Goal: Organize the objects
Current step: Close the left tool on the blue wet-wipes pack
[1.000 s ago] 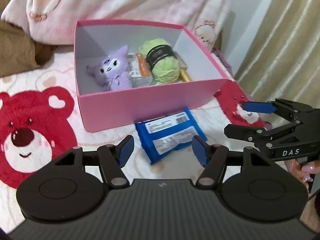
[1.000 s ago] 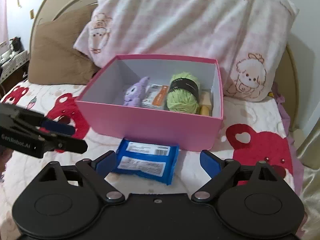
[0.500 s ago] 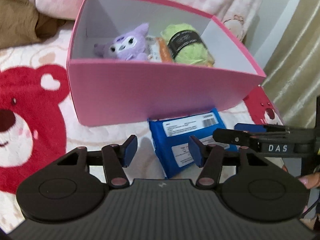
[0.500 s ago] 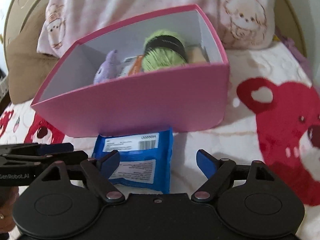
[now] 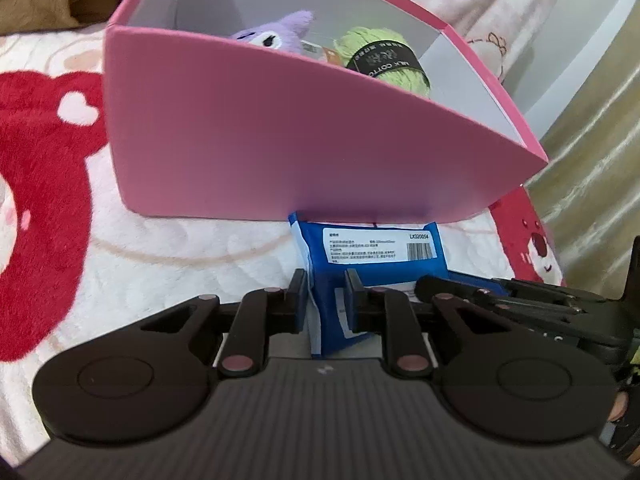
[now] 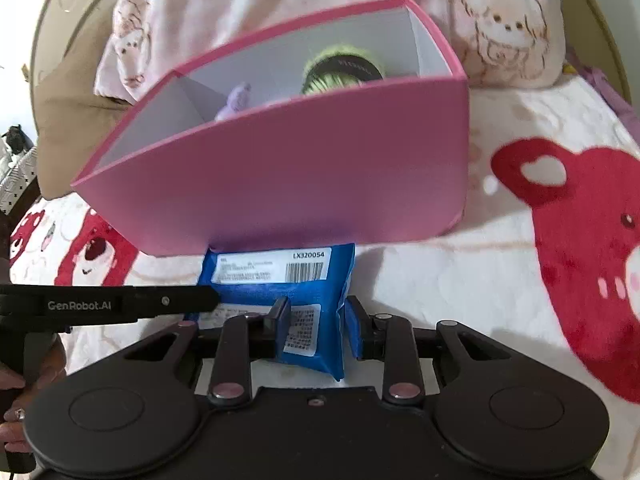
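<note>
Both grippers pinch the soft blue plastic packet (image 5: 376, 256), which lies on the bed against the pink cardboard box (image 5: 256, 136): left gripper (image 5: 326, 300) on its left end, right gripper (image 6: 316, 326) on its right. Only the left view shows the purple plush toy's (image 5: 276, 34) face and the green yarn ball's (image 5: 384, 60) black label.

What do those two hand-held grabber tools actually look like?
Both are matte black plastic. Each gripper, left and right, has two round discs on a ribbed body, hinged bars with pinkish rivets, and blue finger pads. The left one's side reads "GenRobot.AI" in white. A bare hand holds it; no cables are visible.
</note>
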Motion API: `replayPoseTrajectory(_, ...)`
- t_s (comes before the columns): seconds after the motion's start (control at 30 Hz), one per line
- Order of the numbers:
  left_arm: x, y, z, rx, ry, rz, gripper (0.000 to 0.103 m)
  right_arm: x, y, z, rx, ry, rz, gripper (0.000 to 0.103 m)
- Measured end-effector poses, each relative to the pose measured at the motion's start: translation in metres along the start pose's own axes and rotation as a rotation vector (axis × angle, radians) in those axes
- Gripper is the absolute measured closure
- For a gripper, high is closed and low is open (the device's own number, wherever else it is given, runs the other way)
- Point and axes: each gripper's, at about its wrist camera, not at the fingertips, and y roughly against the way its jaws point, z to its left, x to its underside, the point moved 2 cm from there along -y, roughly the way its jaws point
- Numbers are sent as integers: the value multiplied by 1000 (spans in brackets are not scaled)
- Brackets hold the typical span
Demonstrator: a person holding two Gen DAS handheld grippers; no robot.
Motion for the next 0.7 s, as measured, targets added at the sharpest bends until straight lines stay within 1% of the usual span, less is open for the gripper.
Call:
replayPoseTrajectory(0.07,0,1,-2,-9,-2,-2,86,1,-2,-4,-8,-26,8,69)
replayPoseTrajectory(0.23,1,7,-3,17,19,7,85,4,-2,-9,-54,-98,27,67)
replayPoseTrajectory(0.27,2,8,-3,23,22,13,85,5,0,-8,-62,-94,27,67)
replayPoseTrajectory(0.37,8,10,-3,22,28,20,85,9,5,-1,-66,-50,28,62)
replayPoseTrajectory(0.5,14,16,-2,32,49,29,83,11,12,7,-66,-14,37,60)
replayPoseTrajectory(0.7,18,31,-7,20,35,46,82,17,19,18,-73,-1,69,59)
